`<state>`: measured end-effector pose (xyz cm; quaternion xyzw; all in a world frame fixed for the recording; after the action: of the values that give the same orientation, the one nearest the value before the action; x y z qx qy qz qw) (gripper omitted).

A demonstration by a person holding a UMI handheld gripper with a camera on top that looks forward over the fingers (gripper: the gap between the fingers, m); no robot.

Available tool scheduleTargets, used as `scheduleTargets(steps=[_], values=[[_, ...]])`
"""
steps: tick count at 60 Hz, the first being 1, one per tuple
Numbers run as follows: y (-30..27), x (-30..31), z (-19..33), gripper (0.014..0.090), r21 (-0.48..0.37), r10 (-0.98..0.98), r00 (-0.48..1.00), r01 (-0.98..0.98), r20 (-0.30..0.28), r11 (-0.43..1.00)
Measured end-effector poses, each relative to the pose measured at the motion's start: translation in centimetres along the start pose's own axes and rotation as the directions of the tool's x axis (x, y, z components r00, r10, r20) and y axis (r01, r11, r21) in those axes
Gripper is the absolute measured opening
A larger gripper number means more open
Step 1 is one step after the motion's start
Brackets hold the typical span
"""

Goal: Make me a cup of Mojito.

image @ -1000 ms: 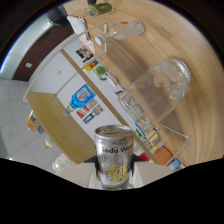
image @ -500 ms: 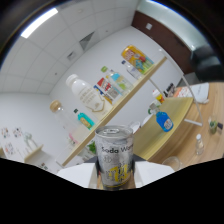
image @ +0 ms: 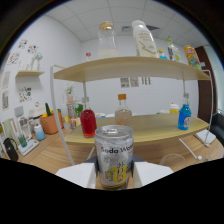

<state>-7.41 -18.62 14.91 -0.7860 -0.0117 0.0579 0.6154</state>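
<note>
My gripper [image: 114, 175] is clamping the soda can [image: 114, 156] upright; the view, tilted earlier, is now facing the shelf [image: 132, 66] level, red bottle [image: 88, 121] far left.

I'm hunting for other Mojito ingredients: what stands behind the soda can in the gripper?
Behind the soda can, held between the fingers, a red bottle and an orange-capped clear bottle stand on the wooden shelf. The can hides whatever sits directly behind it.

Wood shelf unit [image: 150, 131]: red bottle [image: 88, 122], amber-cap bottle [image: 122, 113], blue bottle [image: 184, 117] on lower shelf.
</note>
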Motion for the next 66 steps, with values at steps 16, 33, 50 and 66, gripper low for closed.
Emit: scheduleTargets(steps=[16,33,50,66], values=[[5.8,-1.1,1.4,0.0507,-0.078,-0.034,0.999,0.036,0.037,0.996],[7.2,-2.4,0.9,0.0527,-0.059,-0.052,0.997,0.056,0.061,0.997],[8.9,-2.3,0.2,0.0576,-0.121,-0.085,0.995,0.09,0.046,0.989],[7.4,-3.1,-4.3,0.0851,-0.239,-0.072,0.997,0.074,0.016,0.968]])
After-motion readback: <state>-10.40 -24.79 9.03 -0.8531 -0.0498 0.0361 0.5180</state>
